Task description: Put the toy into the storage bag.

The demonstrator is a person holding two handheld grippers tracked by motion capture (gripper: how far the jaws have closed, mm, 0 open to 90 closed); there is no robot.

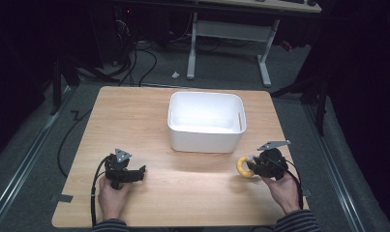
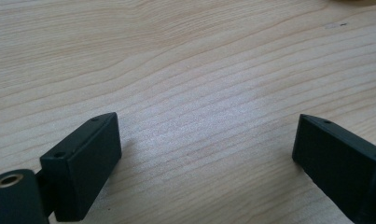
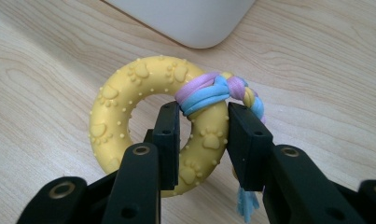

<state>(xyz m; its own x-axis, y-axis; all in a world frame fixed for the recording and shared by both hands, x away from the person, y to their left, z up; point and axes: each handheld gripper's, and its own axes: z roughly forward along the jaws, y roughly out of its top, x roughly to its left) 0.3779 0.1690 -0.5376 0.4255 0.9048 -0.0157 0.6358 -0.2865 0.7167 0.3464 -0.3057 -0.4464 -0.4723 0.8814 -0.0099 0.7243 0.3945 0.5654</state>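
Right hand-held gripper point(image 3: 202, 135) clamped on the near side of a yellow ring toy point(image 3: 153, 121) with a braided pastel rope knot point(image 3: 213, 91), held just above the counter point(image 1: 134, 121). Left hand-held gripper point(image 2: 206, 154) released, jaws wide over bare wood. Judged mid-carry: next, lifted over the rim of the white bin point(image 1: 205, 122) just beyond the right hand-held gripper. Bin looked empty.

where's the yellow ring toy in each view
High view: the yellow rubber ring toy with braided rope sits lower right, in the right tool.
Right gripper view: centre, clamped between the jaws.
Left gripper view: bare tabletop between open jaws.
Shared landmark: white plastic bin.
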